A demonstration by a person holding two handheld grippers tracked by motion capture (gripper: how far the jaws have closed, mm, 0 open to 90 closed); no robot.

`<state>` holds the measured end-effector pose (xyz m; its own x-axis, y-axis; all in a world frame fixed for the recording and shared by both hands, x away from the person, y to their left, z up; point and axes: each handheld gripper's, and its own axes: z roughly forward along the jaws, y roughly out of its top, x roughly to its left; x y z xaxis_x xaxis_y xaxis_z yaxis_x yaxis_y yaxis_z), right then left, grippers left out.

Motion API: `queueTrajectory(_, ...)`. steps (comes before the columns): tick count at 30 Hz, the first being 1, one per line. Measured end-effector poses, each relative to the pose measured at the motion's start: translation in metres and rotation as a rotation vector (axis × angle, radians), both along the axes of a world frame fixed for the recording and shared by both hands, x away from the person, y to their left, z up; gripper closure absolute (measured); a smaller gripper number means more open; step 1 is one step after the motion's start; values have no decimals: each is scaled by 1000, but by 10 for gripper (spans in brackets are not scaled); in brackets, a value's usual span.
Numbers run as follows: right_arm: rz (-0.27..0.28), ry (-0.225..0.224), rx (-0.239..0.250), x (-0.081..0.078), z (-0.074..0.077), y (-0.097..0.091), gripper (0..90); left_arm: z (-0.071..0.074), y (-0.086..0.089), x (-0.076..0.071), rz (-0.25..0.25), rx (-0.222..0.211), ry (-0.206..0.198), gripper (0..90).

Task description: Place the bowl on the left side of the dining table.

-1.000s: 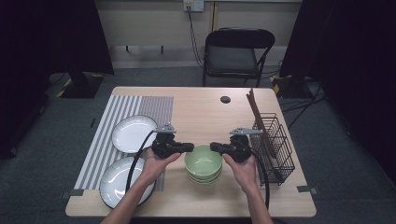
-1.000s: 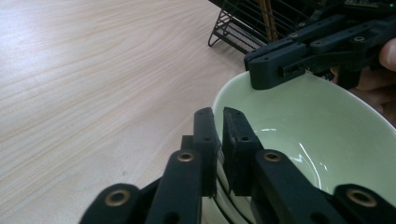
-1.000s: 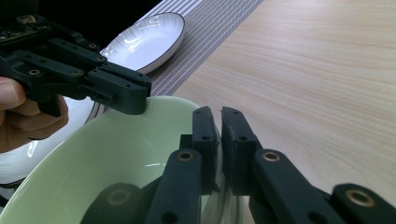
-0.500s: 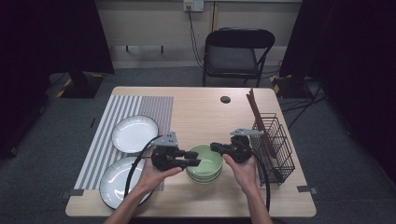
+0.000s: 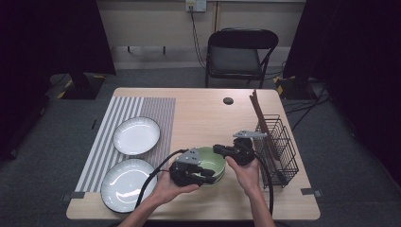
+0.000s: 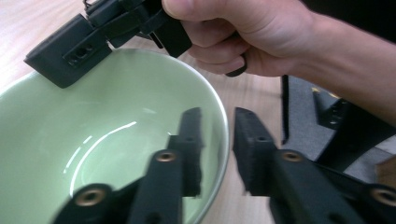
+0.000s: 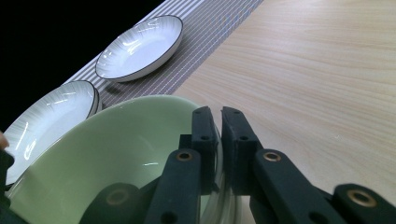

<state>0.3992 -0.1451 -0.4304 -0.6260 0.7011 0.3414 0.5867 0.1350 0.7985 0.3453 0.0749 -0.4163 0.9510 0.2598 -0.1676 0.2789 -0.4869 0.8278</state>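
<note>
Two glossy white ribbed plates, the upper white plate (image 5: 137, 135) and the lower white plate (image 5: 124, 183), lie on a striped woven mat (image 5: 118, 113) at left. At lower centre sits one smooth pale-green ceramic bowl (image 5: 211, 160). The left gripper (image 5: 208, 179) straddles its rim, jaws just closing, not yet pressing. The right gripper (image 5: 218, 149) is clenched on the rim. At right stands one black wire rack (image 5: 279, 149).
</note>
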Motion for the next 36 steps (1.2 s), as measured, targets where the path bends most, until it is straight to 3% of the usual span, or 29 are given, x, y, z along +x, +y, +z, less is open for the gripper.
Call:
queueTrajectory(3,2,0,-1,0,0,0,843,-1,-2,0,2,-6,22,807)
queueTrajectory(7,2,-8,-8,0,0,0,842,-1,-2,1,-9,-3,19,816)
queueTrajectory(19,-1,-2,-14,0,-1,0,839,0,-9,-1,-13,29,-23,826)
queueTrajectory(26,2,8,-30,1,-1,-1,820,5,-7,5,-23,10,25,831)
queueTrajectory(32,15,25,-40,4,-4,1,804,16,-5,15,-25,-33,79,837)
queueTrajectory(36,17,44,-37,5,-6,1,804,15,-5,15,-22,-37,84,837)
